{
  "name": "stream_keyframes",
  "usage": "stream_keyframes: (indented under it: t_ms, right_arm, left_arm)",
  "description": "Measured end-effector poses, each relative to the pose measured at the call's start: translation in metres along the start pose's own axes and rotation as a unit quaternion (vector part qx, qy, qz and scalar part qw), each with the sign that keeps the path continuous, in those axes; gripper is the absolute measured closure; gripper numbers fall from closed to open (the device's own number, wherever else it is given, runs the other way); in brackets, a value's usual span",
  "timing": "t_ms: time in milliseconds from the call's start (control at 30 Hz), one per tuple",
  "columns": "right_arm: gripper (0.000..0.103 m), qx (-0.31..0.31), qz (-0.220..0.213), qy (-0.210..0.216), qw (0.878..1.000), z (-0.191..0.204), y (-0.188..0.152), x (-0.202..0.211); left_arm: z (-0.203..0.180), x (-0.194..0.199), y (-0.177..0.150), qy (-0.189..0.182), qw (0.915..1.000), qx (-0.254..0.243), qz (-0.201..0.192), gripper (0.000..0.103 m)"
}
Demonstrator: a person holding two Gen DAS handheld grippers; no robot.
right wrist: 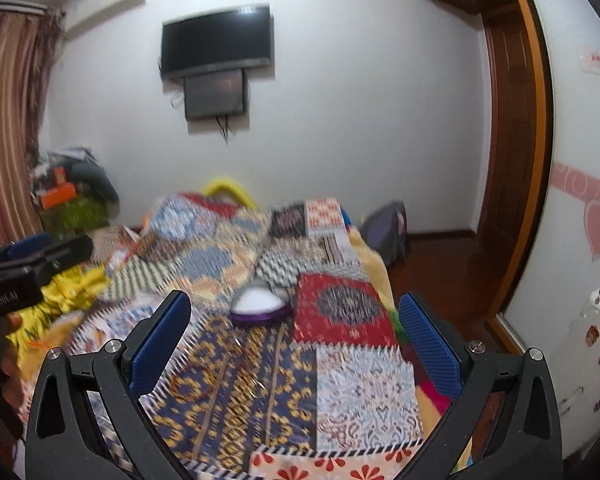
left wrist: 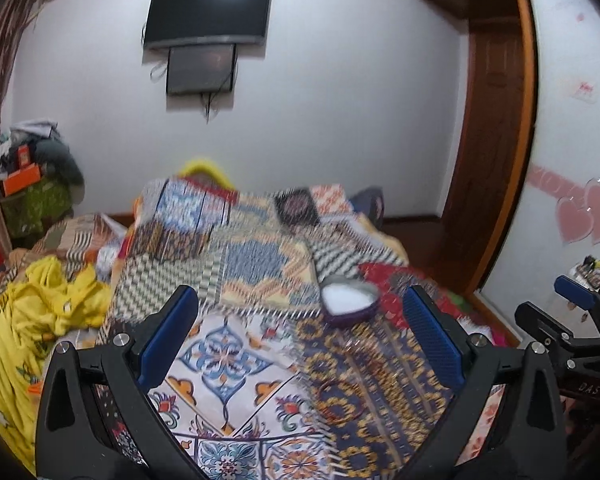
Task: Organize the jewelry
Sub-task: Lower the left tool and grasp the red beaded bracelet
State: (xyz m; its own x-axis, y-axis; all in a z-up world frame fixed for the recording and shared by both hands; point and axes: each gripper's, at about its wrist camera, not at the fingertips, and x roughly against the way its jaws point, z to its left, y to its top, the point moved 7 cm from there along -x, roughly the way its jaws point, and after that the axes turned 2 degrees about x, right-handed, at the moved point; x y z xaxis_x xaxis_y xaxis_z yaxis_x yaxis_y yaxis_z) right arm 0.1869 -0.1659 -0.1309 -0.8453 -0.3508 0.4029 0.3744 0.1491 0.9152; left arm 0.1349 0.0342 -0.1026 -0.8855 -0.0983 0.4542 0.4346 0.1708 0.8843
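Both grippers hang above a bed covered by a patchwork bedspread (left wrist: 236,264) with nothing between their fingers. The left gripper (left wrist: 300,332) has its blue pads spread wide, and the right gripper (right wrist: 294,334) likewise stands with its fingers wide apart. A purple heart-shaped box (left wrist: 350,300) with a white lining lies open on the spread, a little farther than the fingertips. Nearer, on the blue-and-yellow patch, lies a reddish bangle (left wrist: 340,402), with thin rings just beyond it that are too blurred to make out. A yellow cloth (left wrist: 32,320) is heaped at the left, and a dark television (left wrist: 208,12) hangs on the far wall.
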Motion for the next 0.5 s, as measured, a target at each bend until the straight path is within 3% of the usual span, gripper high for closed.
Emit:
stream_keyframes:
  t_ms: [200, 333, 500]
  right_arm:
    - [0.000, -0.011, 0.079, 0.003, 0.997, -0.010, -0.038, -0.038]
    - [0.000, -0.007, 0.119, 0.012, 0.993, -0.010, -0.060, -0.054]
    - [0.013, -0.007, 0.157, 0.040, 0.987, -0.004, -0.082, -0.070]
  left_arm:
    - [0.009, -0.047, -0.040, 0.009, 0.9967, -0.013, 0.080, 0.015]
    - [0.005, -0.069, -0.068, -0.004, 0.9914, -0.030, 0.127, 0.025]
    - [-0.003, -0.088, -0.094, -0.024, 0.9830, -0.051, 0.175, 0.045]
